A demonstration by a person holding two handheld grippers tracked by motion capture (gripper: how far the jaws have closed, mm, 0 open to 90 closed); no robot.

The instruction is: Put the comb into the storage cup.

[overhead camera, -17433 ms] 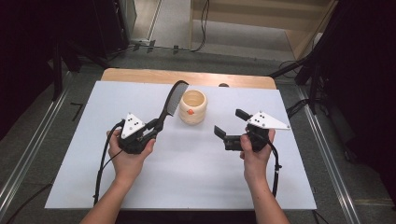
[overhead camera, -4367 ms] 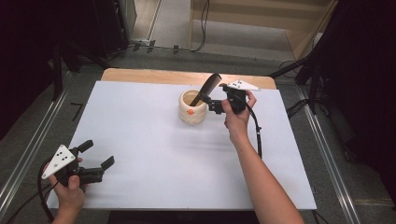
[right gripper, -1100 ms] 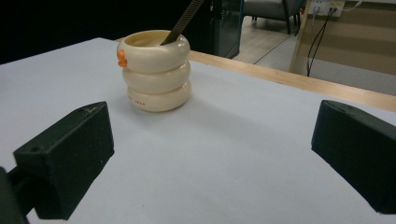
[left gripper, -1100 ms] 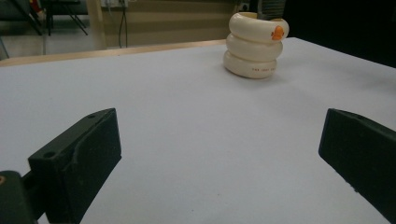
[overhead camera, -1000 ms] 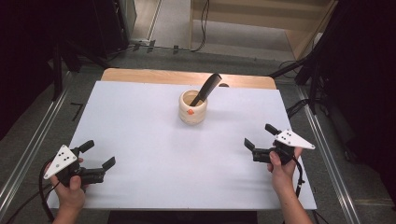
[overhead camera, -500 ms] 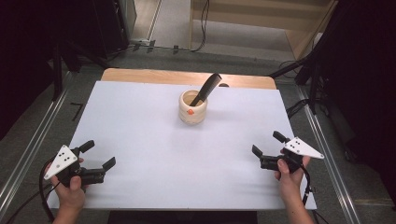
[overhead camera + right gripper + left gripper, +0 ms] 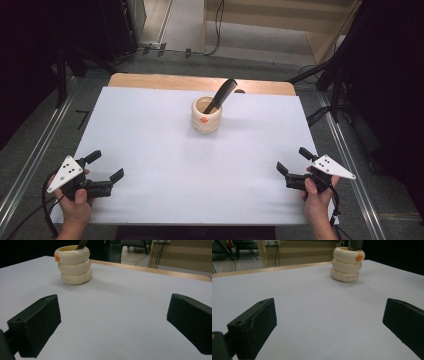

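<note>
A cream ribbed cup (image 7: 206,115) with an orange dot stands at the far middle of the white table (image 7: 150,130). A black comb (image 7: 220,94) leans in it, its top sticking out to the right. The cup appears far ahead in the left gripper view (image 7: 347,263) and in the right gripper view (image 7: 74,264). My left gripper (image 7: 105,166) rests open near the front left corner, held by a hand. My right gripper (image 7: 294,160) rests open near the front right edge. Nothing lies between either pair of jaws.
A wooden strip (image 7: 150,81) runs along the table's far edge. Metal rails (image 7: 30,165) flank the table on both sides. Cables and dark stands (image 7: 330,85) lie on the floor beyond.
The comb went from my left gripper to my right, which set it in the cup. My right gripper has since pulled back to the front right; over the last second it moved slightly nearer the edge.
</note>
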